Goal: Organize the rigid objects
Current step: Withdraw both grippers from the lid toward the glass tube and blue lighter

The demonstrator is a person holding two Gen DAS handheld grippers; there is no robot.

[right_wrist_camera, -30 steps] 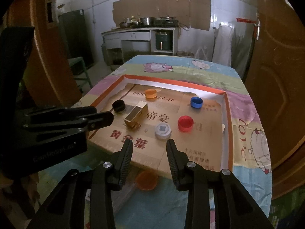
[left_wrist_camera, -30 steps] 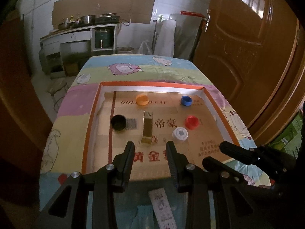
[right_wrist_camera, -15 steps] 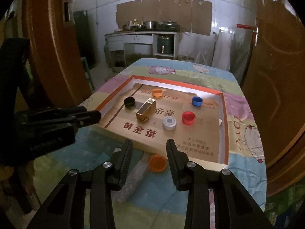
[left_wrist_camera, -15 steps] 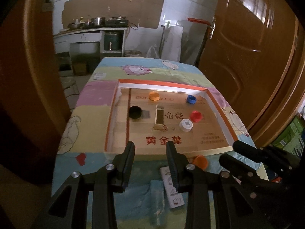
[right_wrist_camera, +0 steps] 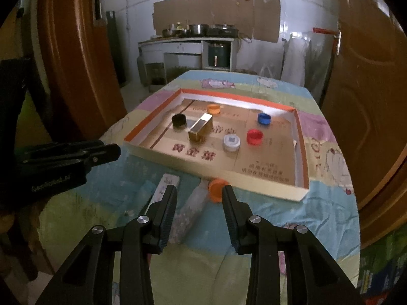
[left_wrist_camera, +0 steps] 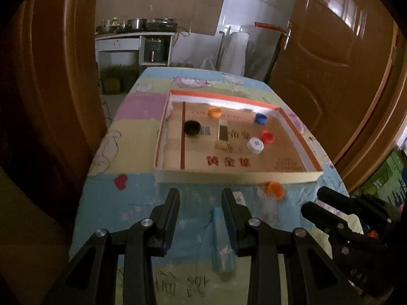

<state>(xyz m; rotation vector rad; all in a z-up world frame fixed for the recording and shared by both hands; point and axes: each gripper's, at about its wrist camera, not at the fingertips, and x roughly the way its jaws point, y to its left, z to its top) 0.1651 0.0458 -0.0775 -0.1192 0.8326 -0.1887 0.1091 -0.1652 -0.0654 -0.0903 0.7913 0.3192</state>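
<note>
A shallow cardboard tray [left_wrist_camera: 236,176] [right_wrist_camera: 302,152] with an orange rim holds a gold box [left_wrist_camera: 223,133] [right_wrist_camera: 201,128] and black [left_wrist_camera: 192,127], orange [left_wrist_camera: 214,112], blue [left_wrist_camera: 260,118], red [left_wrist_camera: 267,136] and white [left_wrist_camera: 255,145] caps. Another orange cap [left_wrist_camera: 274,189] [right_wrist_camera: 216,188] lies on the cloth against the tray's near wall. My left gripper [left_wrist_camera: 201,193] [right_wrist_camera: 112,150] hovers open over the cloth, short of the tray. My right gripper [right_wrist_camera: 199,190] [left_wrist_camera: 314,199] is open too, and nothing sits between its fingers; the loose orange cap is just beyond its tips.
A clear tube [right_wrist_camera: 190,213] [left_wrist_camera: 222,241] and a white strip [right_wrist_camera: 162,190] lie on the patterned tablecloth in front of the tray. Brown doors stand close on both sides of the table. A kitchen counter with pots is at the back.
Both grippers have drawn back from the tray, which now looks smaller and farther off. The loose orange cap, tube and strip have come into view. The jaws' gaps are unchanged.
</note>
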